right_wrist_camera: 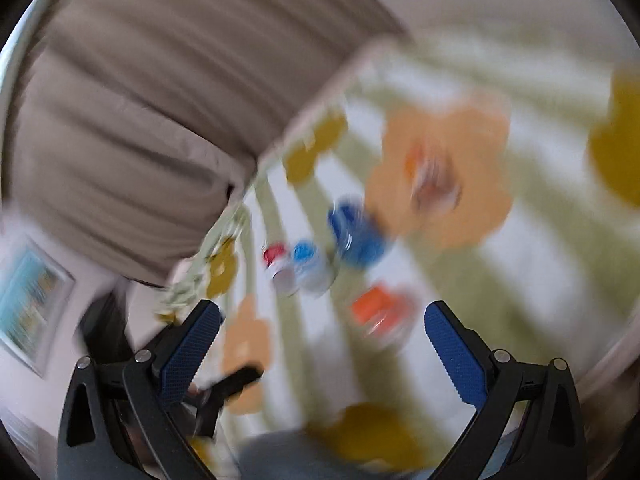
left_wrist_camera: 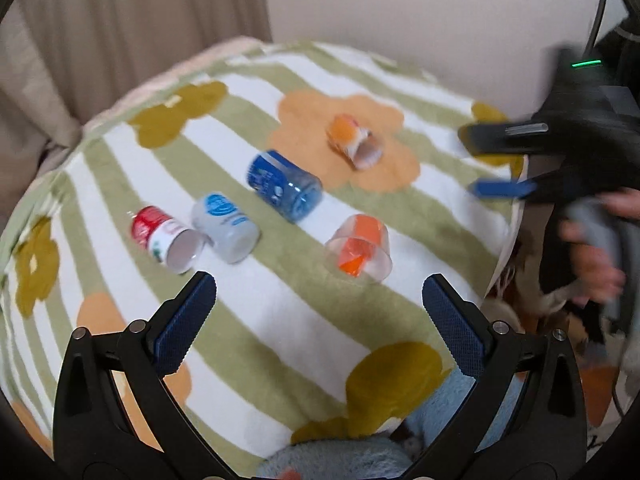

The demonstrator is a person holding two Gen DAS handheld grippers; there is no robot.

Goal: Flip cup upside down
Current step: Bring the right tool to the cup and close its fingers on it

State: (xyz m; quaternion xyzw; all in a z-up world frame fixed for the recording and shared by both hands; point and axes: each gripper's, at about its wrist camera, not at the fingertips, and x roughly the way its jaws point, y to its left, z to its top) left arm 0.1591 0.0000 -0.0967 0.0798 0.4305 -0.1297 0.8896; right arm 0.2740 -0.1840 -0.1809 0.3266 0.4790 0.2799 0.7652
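Observation:
Several small cups lie on their sides on a flower-patterned blanket (left_wrist_camera: 280, 320): a red-and-white cup (left_wrist_camera: 166, 238), a grey cup with a blue label (left_wrist_camera: 224, 226), a blue cup (left_wrist_camera: 284, 186), an orange-and-white cup (left_wrist_camera: 354, 142) and a clear cup with an orange label (left_wrist_camera: 360, 248). My left gripper (left_wrist_camera: 318, 320) is open and empty, just short of the cups. My right gripper (right_wrist_camera: 322, 350) is open and empty; it also shows at the right in the left wrist view (left_wrist_camera: 492, 164). The right wrist view is blurred; the clear orange cup (right_wrist_camera: 384, 312) lies ahead of its fingers.
A beige curtain (left_wrist_camera: 132, 20) hangs behind the blanket's far left edge. A blue plush item (left_wrist_camera: 332, 456) lies at the near edge. Clutter sits off the blanket's right edge (left_wrist_camera: 560, 320). A picture frame (right_wrist_camera: 32, 304) shows at the far left.

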